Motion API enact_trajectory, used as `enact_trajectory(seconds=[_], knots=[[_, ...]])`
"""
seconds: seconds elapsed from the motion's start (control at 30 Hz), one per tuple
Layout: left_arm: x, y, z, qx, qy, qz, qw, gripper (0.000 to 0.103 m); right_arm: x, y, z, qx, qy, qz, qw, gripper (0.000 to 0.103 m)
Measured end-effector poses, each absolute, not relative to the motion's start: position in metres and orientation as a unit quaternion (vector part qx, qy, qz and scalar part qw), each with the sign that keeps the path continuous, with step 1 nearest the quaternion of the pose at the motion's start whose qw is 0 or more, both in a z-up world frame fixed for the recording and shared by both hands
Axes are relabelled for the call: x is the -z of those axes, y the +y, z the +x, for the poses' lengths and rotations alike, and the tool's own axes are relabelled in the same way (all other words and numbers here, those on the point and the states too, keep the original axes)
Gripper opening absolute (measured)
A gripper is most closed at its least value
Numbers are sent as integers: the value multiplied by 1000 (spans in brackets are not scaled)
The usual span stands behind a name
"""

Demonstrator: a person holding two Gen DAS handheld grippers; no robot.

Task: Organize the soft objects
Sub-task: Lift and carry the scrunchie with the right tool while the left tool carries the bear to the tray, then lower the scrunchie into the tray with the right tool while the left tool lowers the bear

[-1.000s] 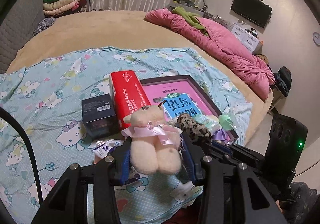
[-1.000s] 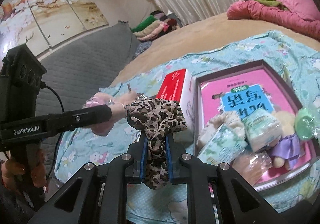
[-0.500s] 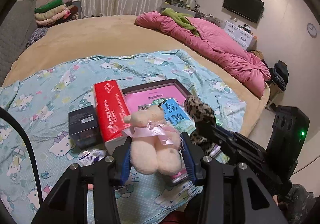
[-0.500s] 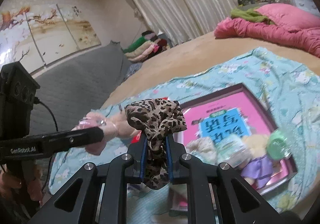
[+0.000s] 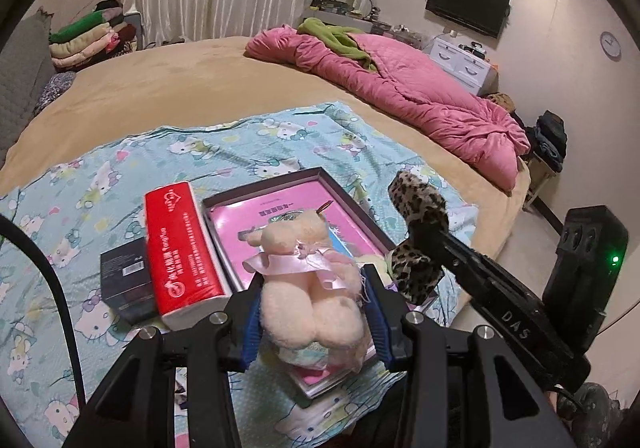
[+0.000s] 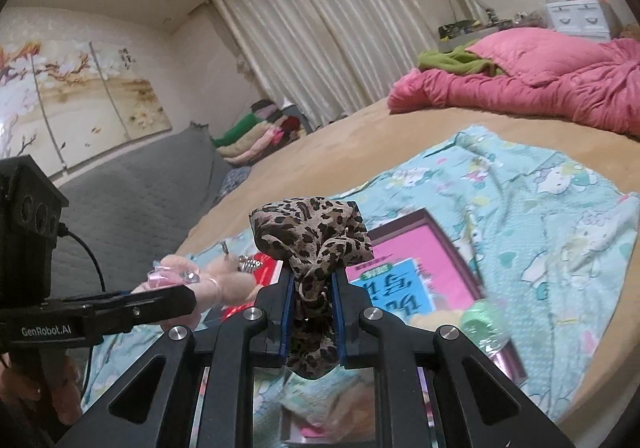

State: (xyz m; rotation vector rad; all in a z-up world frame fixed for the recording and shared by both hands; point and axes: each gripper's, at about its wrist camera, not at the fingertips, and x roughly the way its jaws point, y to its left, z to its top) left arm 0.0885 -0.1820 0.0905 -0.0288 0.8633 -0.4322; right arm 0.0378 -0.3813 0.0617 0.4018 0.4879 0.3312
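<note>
- Bedroom surroundings framed everything: a round bed under a tan cover (image 5: 168, 87), with a pale blue cartoon-cat sheet (image 5: 224, 151) spread on its near part.
- On that sheet lay a shallow dark-rimmed box (image 5: 344, 195) with a pink book (image 5: 280, 207) in it.
- Against the box's left rim stood a red tissue pack (image 5: 180, 248); a small black box (image 5: 124, 280) sat on the pack's far side from the dark-rimmed box.
- The left gripper (image 5: 316, 324) was clamped on a cream plush bear (image 5: 308, 288) in a pink satin ribbon, held above the box's near end.
- The right gripper (image 6: 310, 312) was squeezed tight on a leopard-print scrunchie (image 6: 312, 236), held in the air above the box's near right corner, just beside the bear.
- A pale green round item (image 6: 482, 320) lay in the box; I could not tell what it was.
- Beyond the box, a pink quilt (image 5: 420, 95) was heaped along the bed's far edge.
</note>
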Motion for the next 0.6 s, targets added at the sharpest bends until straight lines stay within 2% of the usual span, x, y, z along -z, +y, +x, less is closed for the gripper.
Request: enact_trajectory(seconds=[0.6], knots=[[-61,-216,106,200,420,4,885,45,-62,-417,41,-122,226,211,943,17]])
